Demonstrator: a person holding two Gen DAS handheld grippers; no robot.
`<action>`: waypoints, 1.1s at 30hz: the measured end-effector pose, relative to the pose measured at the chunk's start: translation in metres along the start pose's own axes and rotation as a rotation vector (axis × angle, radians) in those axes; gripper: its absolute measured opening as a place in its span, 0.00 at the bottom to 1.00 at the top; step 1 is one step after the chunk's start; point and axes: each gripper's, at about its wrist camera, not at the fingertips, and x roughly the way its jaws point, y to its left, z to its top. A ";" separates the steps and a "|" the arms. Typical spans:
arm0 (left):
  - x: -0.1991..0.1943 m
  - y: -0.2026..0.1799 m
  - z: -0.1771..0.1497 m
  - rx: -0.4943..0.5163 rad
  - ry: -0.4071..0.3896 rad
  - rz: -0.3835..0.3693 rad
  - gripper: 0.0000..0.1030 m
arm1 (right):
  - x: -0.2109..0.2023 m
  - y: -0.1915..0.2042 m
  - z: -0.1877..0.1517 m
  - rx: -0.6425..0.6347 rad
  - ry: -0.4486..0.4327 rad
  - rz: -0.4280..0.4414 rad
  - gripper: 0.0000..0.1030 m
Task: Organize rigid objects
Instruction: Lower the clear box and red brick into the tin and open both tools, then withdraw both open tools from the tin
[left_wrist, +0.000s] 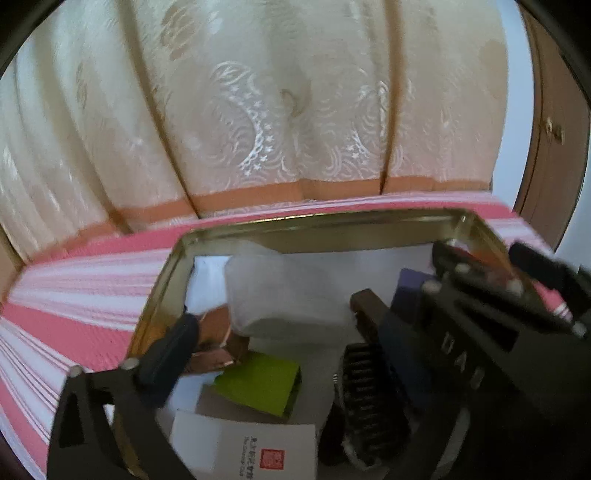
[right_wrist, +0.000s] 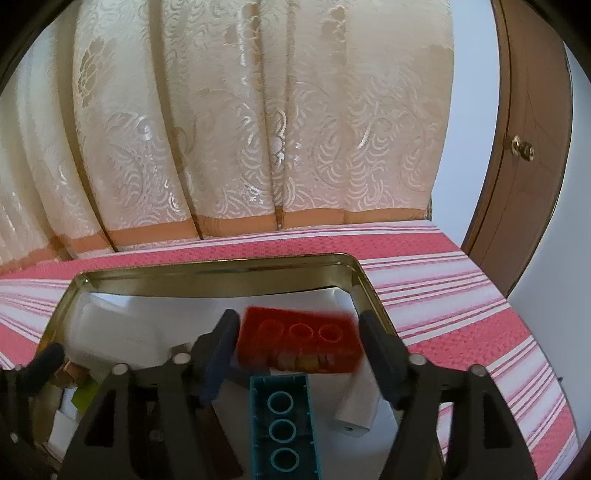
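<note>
Inside a gold-rimmed metal tin set on a pink-and-white striped cloth, two hand-held grippers work over a jumble of small items. Seen from the right wrist, the right gripper stands with its jaws apart around a red toy brick; the brick is blurred, studs' hollow side up, with a gap showing between it and each pad, so nothing is gripped. Just below it lies a teal brick, also hollow side up, and a white roll rests near the tin's right wall.

From the left wrist, the left gripper is spread as wide as it goes and holds nothing. Its left finger sits just beside a copper-coloured clip, while the right finger lies out past the tin's right rim. Between the two fingers are a clear plastic box, a green card, a white booklet with a red stamp, a dark comb-like piece and a brown block. The right gripper crosses that view's lower right corner.

Behind the table hangs a cream patterned curtain; a brown door stands to the right.
</note>
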 end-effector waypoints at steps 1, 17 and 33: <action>0.000 0.004 -0.001 -0.033 -0.001 -0.018 1.00 | -0.001 0.002 0.000 -0.006 -0.006 -0.002 0.82; -0.007 0.001 -0.010 0.034 -0.030 0.101 1.00 | 0.000 0.011 -0.013 -0.025 0.008 0.039 0.96; -0.008 0.018 -0.011 -0.041 0.001 0.067 1.00 | -0.004 -0.007 -0.021 0.059 -0.011 0.004 0.95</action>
